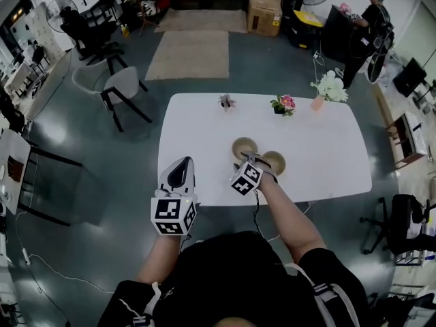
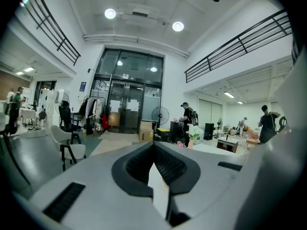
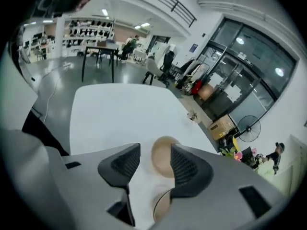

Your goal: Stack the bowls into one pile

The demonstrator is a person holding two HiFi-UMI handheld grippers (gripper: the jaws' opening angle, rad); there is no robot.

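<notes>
Two tan bowls stand side by side near the front of the white table [image 1: 320,148]: the left bowl [image 1: 243,146] and the right bowl [image 1: 276,161]. My right gripper [image 1: 255,157] hangs over the gap between them, tilted downward, jaws open with nothing gripped. In the right gripper view one bowl [image 3: 164,158] shows through the right gripper [image 3: 154,150], and a second bowl's rim [image 3: 160,206] shows lower, partly hidden by the gripper body. My left gripper [image 1: 180,167] hovers at the table's front left edge, away from the bowls. In its own view the left gripper [image 2: 153,150] is shut and empty.
Along the table's far edge stand a small plant [image 1: 227,101], a pot of pink flowers [image 1: 284,105] and a vase of white flowers [image 1: 331,87]. A chair [image 1: 117,90] stands left of the table, and a person [image 1: 370,20] stands at the back right.
</notes>
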